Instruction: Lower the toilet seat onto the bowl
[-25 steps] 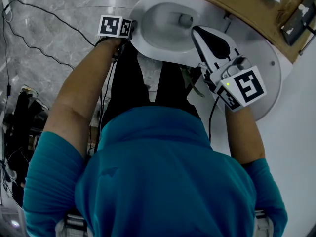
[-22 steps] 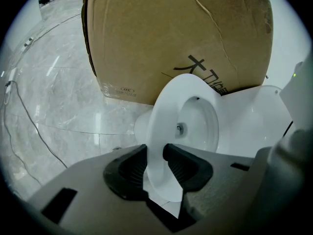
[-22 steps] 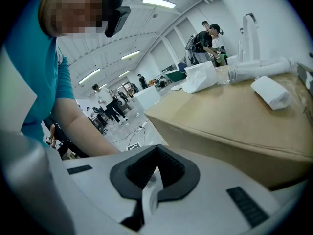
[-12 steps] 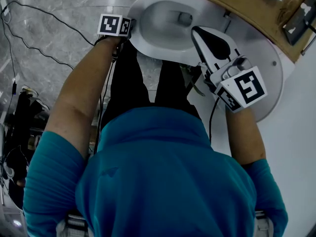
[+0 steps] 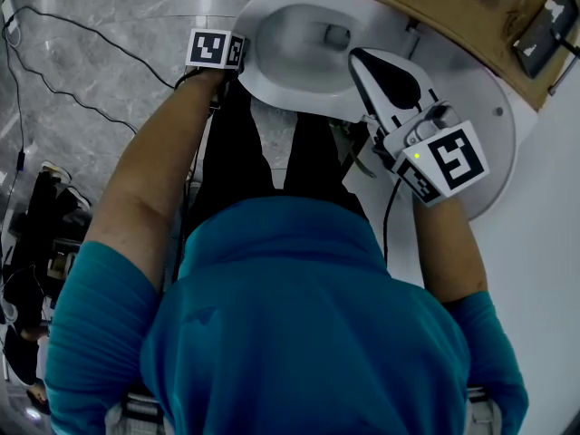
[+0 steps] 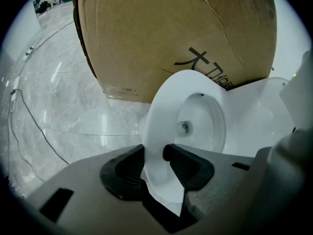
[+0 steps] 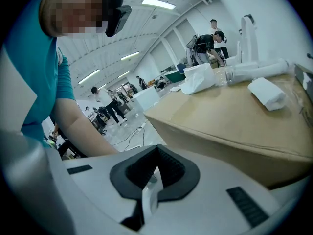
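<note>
The white toilet seat (image 5: 258, 71) lies flat over the bowl (image 5: 313, 39), as far as I can tell. My left gripper (image 5: 241, 62) is at the seat's left front rim, under its marker cube. In the left gripper view the seat rim (image 6: 161, 111) runs between the black pads (image 6: 188, 165) of my left gripper (image 6: 154, 153). Its jaws have just been opening and the pads sit close beside the rim without squeezing it. My right gripper (image 5: 358, 57) hovers over the bowl's right side, apart from the seat. That right gripper (image 7: 156, 153) is shut with nothing held.
The white lid (image 5: 494, 116) leans back at the right against a big cardboard box (image 5: 435, 7). Small items such as a white roll (image 7: 266, 92) lie on the box (image 7: 230, 116). Black cables (image 5: 72, 71) and bags (image 5: 36, 207) are on the marble floor at the left.
</note>
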